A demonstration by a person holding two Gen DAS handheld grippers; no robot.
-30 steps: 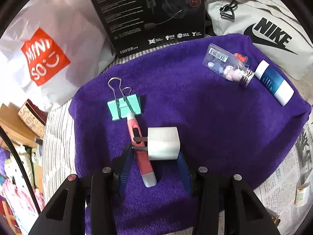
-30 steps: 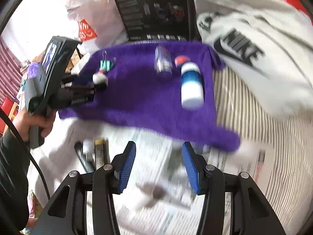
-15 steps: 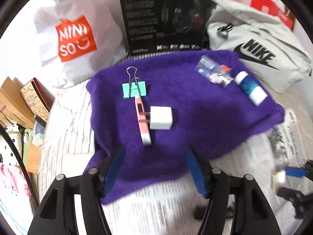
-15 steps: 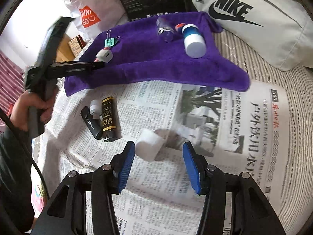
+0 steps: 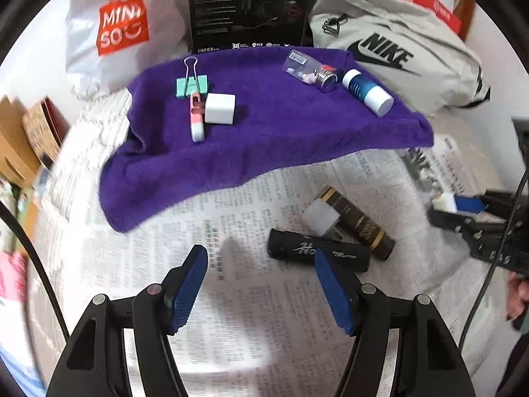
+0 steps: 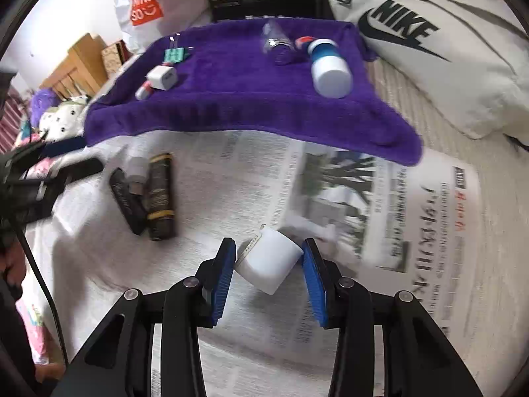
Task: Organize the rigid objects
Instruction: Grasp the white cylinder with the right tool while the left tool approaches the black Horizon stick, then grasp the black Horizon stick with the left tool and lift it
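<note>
Right gripper (image 6: pixel 268 266), held in my right hand, had its blue pads against both sides of a small white plastic cup-shaped container (image 6: pixel 269 262), tilted just above the newspaper (image 6: pixel 413 218). Left gripper (image 5: pixel 261 284) hovered with jaws wide apart and nothing between them, over the same newspaper. Near it lay a black tube with script lettering (image 5: pixel 317 253), a dark brown gold-banded tube (image 5: pixel 358 223) and a white cube-shaped plug (image 5: pixel 320 218), touching one another. On the purple towel (image 5: pixel 264 132) rested a white charger block (image 5: pixel 220 108), a pink pen-like tool (image 5: pixel 196 120), a teal binder clip (image 5: pixel 191 86), a clear pill bottle (image 5: pixel 309 71) and a blue-and-white bottle (image 5: pixel 367 91).
</note>
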